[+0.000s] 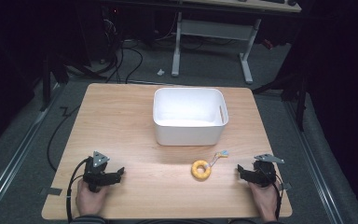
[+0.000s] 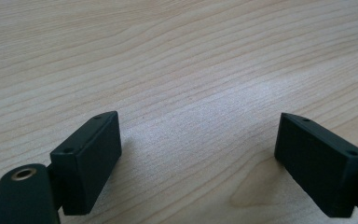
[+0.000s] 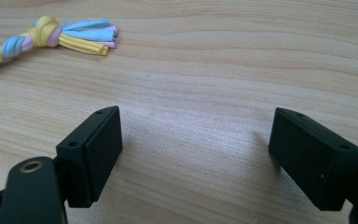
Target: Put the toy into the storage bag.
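In the right gripper view, braided rope tail (image 3: 51, 35) (pastel), high view, yellow ring (image 1: 201, 170)

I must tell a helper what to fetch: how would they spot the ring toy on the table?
On the wooden table, look just in front of the white bin, toward the right gripper. The yellow ring toy lies there, alone in trailing a braided pastel tassel.

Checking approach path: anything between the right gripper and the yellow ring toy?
Nothing visible. The right gripper sits with jaws open on bare table, and only wood lies between it and the ring toy to its left. The toy's braided tail lies off to one side of the jaws, apart from them. The bin stands farther back.
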{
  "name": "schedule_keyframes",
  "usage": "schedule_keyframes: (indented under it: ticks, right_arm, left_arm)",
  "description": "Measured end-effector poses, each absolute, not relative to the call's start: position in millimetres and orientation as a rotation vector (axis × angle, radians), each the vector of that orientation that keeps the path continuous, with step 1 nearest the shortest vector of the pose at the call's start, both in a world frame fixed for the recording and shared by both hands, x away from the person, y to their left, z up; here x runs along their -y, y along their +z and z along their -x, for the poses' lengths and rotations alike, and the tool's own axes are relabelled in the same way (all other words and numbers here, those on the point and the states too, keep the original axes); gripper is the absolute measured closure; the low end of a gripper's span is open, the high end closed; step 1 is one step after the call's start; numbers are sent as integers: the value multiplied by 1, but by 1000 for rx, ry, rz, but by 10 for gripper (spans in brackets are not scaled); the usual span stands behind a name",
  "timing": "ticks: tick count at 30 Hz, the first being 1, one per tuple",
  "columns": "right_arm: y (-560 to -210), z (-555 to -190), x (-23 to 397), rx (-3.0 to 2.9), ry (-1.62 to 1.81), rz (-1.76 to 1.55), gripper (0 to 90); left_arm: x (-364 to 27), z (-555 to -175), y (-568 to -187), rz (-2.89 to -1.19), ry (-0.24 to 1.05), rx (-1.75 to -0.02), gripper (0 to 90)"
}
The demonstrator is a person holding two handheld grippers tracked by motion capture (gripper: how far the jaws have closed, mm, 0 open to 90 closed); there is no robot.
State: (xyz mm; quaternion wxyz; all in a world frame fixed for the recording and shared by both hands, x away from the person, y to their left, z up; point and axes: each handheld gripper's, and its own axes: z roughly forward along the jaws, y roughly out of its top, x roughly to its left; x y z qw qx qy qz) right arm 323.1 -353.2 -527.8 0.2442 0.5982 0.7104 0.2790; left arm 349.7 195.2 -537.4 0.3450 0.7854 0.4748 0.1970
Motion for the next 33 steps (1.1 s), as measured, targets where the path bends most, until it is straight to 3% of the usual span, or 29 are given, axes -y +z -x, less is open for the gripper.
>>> schedule_keyframes:
  ticks: [33]
  right_arm:
    - [-504,-306,318,-2019,912,-1477,406]
  left_arm:
    - [-195,-350,-537,-2039,511,-1233,149]
